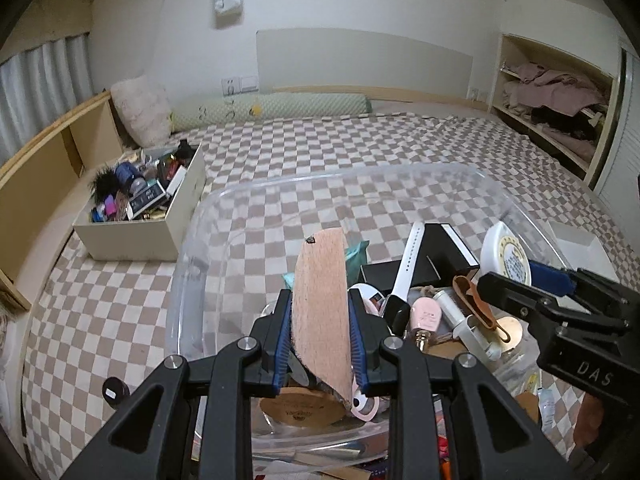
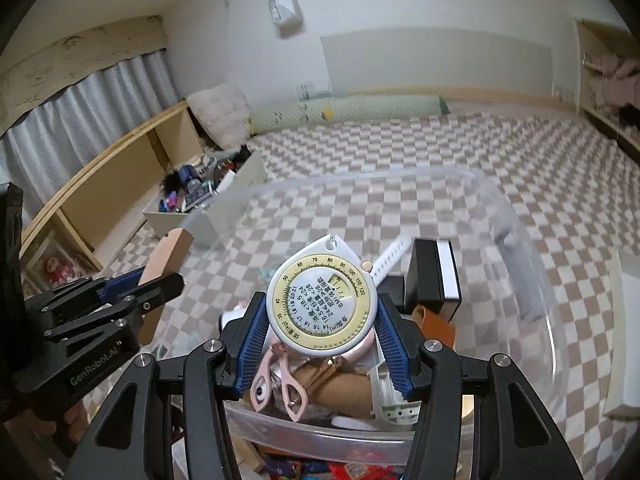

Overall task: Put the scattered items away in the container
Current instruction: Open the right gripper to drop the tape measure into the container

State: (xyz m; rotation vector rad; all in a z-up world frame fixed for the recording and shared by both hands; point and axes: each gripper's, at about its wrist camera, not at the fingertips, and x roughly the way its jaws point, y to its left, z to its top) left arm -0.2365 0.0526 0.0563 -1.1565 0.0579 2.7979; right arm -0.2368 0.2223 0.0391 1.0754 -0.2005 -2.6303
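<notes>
My left gripper (image 1: pixel 320 312) is shut on a flat wooden piece (image 1: pixel 320 304) and holds it upright over the clear plastic container (image 1: pixel 188 280). My right gripper (image 2: pixel 322 320) is shut on a round white tape measure with a yellow dial (image 2: pixel 322 304), over the same container (image 2: pixel 540 280). The tape measure also shows in the left wrist view (image 1: pixel 506 254), with the right gripper (image 1: pixel 532 280) at the right. The left gripper (image 2: pixel 136 284) and wooden piece (image 2: pixel 168 252) show at the left of the right wrist view. Inside lie a white watch strap (image 1: pixel 408 264), a black box (image 1: pixel 444 248) and pink scissors (image 2: pixel 280 380).
The container rests on a bed with a checkered cover (image 1: pixel 320 152). A white cardboard box (image 1: pixel 136 236) full of small items stands at the back left. A black round cap (image 1: pixel 116 390) lies left of the container. Wooden shelves (image 1: pixel 48 160) run along the left; a wardrobe shelf (image 1: pixel 552 92) at the right.
</notes>
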